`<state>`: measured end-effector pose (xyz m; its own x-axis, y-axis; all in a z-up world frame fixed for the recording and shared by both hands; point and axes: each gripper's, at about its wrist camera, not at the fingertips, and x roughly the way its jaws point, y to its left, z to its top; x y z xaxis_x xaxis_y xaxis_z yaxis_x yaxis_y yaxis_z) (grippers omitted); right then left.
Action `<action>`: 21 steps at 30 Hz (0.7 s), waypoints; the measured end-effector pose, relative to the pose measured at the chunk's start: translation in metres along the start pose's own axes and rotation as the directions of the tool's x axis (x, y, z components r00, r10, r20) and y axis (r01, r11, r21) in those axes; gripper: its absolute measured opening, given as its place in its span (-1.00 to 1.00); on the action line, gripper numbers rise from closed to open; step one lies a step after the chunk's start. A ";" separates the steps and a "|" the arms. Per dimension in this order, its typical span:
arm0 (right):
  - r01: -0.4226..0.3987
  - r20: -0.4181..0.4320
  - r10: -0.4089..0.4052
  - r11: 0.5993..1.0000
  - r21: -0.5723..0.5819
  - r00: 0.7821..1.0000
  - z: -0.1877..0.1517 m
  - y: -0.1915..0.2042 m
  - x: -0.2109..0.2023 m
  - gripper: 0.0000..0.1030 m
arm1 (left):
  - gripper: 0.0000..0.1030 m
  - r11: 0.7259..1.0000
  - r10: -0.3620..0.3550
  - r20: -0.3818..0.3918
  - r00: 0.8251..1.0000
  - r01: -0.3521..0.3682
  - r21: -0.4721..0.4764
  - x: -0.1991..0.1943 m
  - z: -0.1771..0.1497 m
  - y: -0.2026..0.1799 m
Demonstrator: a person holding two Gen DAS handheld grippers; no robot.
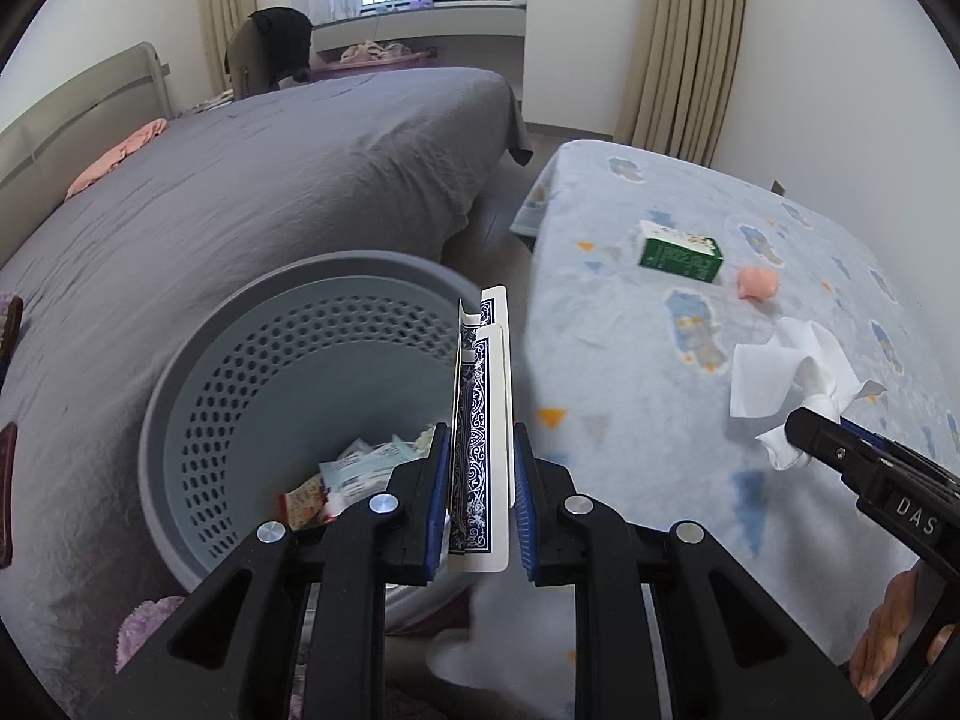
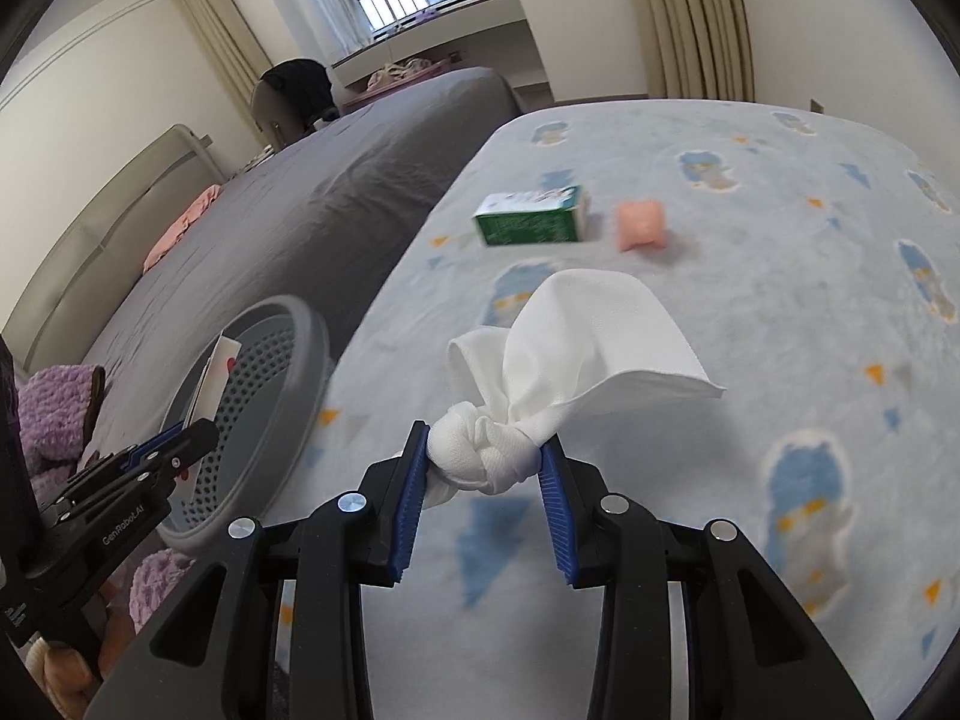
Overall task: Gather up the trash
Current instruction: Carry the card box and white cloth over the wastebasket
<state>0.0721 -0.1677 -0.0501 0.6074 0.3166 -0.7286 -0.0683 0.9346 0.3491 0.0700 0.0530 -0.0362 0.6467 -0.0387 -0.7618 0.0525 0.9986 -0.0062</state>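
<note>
The left tool [image 1: 480, 462] is clenched on a few blue-backed playing cards [image 1: 483, 420], held upright above the grey perforated bin [image 1: 240, 372], whose bottom holds some wrappers [image 1: 354, 474]. The right tool [image 2: 485, 456] grasps a knotted white tissue [image 2: 540, 372] over the light blue patterned blanket [image 2: 750, 330]. A green carton [image 2: 531, 219] and a pink wad [image 2: 641, 224] lie near each other on the blanket at about 12 o'clock from the tissue.

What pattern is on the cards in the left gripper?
Dark blue ornate scrollwork with white borders on the playing cards; clearest in the left wrist view.
</note>
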 end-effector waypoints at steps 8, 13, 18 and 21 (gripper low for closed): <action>-0.046 -0.052 0.041 0.993 -0.110 0.998 -0.003 0.066 0.021 -0.32 | -0.62 0.998 0.025 -0.001 1.000 -0.025 -0.056 0.006 -0.004 0.050; -0.091 -0.062 0.082 0.982 -0.168 0.995 0.003 0.107 0.031 -0.32 | -0.62 0.997 0.036 0.002 0.999 -0.035 -0.075 0.009 0.000 0.076; -0.127 -0.075 0.114 0.971 -0.201 0.991 0.010 0.134 0.044 -0.32 | -0.62 0.995 0.053 0.002 0.999 -0.053 -0.084 0.014 0.003 0.094; -0.134 -0.092 0.116 0.966 -0.219 0.989 0.011 0.146 0.053 -0.32 | -0.61 0.993 0.058 -0.008 0.998 -0.058 -0.100 0.020 0.003 0.106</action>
<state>0.1029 -0.0162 -0.0307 0.5201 0.4367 -0.7340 -0.3209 0.8963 0.3060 0.0907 0.1575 -0.0502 0.6423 0.0192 -0.7662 -0.0617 0.9977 -0.0268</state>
